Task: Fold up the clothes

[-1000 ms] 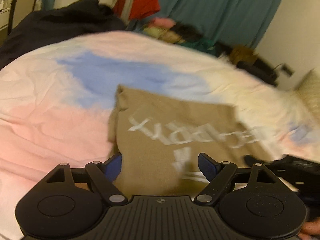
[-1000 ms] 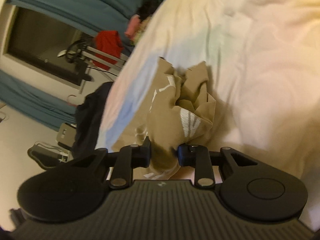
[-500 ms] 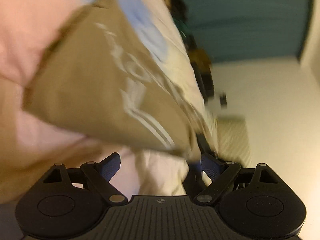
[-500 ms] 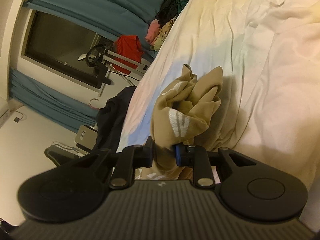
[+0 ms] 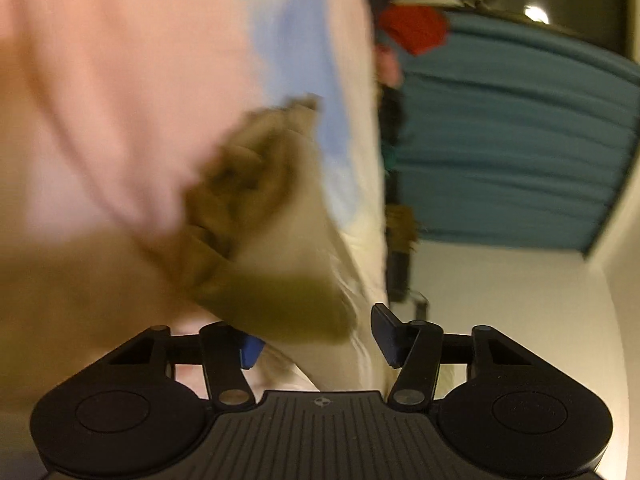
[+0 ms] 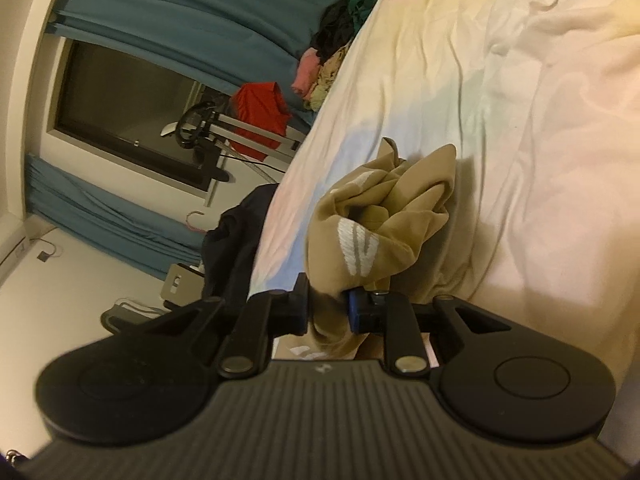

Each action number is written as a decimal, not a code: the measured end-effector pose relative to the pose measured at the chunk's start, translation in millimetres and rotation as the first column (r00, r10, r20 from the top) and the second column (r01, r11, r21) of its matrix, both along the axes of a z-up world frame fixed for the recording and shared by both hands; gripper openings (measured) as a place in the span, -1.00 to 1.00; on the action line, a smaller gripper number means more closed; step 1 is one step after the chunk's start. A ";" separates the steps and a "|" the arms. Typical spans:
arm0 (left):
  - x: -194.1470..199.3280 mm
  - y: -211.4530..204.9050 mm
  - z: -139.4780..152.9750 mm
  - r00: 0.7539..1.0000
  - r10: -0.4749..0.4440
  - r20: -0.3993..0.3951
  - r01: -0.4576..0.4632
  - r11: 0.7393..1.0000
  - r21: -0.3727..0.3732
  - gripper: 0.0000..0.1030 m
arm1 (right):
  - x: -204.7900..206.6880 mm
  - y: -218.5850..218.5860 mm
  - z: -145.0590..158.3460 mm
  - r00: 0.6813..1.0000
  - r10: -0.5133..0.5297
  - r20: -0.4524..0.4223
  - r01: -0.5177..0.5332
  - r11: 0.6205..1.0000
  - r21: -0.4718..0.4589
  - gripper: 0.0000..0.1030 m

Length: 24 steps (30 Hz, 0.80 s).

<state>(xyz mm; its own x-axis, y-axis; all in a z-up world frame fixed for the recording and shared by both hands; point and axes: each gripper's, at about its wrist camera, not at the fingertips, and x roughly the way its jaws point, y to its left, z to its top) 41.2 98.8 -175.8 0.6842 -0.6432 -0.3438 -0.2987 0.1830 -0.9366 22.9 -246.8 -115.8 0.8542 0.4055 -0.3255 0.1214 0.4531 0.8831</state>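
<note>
A tan garment with white print (image 6: 384, 224) is bunched up and lifted off the pastel bedsheet (image 6: 520, 100). My right gripper (image 6: 329, 310) is shut on its lower fold, and the cloth hangs through between the fingers. In the left wrist view the same tan garment (image 5: 260, 232) shows blurred and crumpled just ahead of my left gripper (image 5: 316, 338). The left gripper is open, with a corner of the cloth over the gap and nothing clamped.
The bed (image 5: 120, 80) has a pink, blue and cream sheet. A pile of dark and coloured clothes (image 6: 340, 40) lies at its far edge. Teal curtains (image 6: 180, 12), a red garment on a rack (image 6: 260, 120) and a dark garment (image 6: 236, 248) lie beyond the bed.
The flat garment has been gathered into a bunch and lifted by my right gripper. My left gripper has swung and rolled sideways and stays open.
</note>
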 end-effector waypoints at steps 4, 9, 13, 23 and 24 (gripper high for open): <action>-2.6 5.4 0.9 0.998 0.059 -0.010 -0.059 0.998 0.027 -0.25 | -3.3 1.1 2.7 1.000 -0.004 0.001 0.004 1.000 -0.018 -0.58; 2.1 6.4 26.8 0.998 0.012 0.068 -0.019 0.995 0.102 -0.52 | -15.2 0.1 18.5 1.000 -0.020 0.016 0.021 0.999 -0.038 -0.59; 2.9 -4.0 63.7 0.994 -0.059 0.096 0.046 0.991 0.128 -0.56 | -34.6 -6.4 44.8 0.998 -0.043 0.044 0.045 0.999 -0.031 -0.59; 39.0 -82.5 159.1 0.960 -0.267 0.080 0.244 0.943 0.227 -0.56 | -58.8 -81.1 105.2 0.990 -0.119 0.077 0.118 0.993 0.016 -0.58; 54.7 -99.1 162.4 0.956 -0.286 0.071 0.262 0.935 0.238 -0.56 | -52.7 -92.2 108.8 0.988 -0.135 0.072 0.134 0.991 0.014 -0.58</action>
<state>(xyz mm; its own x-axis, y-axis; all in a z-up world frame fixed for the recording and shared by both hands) 95.8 -0.3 -13.4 0.5316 -0.7253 -0.4374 -0.1110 0.4524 -0.8849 -29.7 -339.0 -7.0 0.9226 0.2878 -0.2570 0.1159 0.4287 0.8960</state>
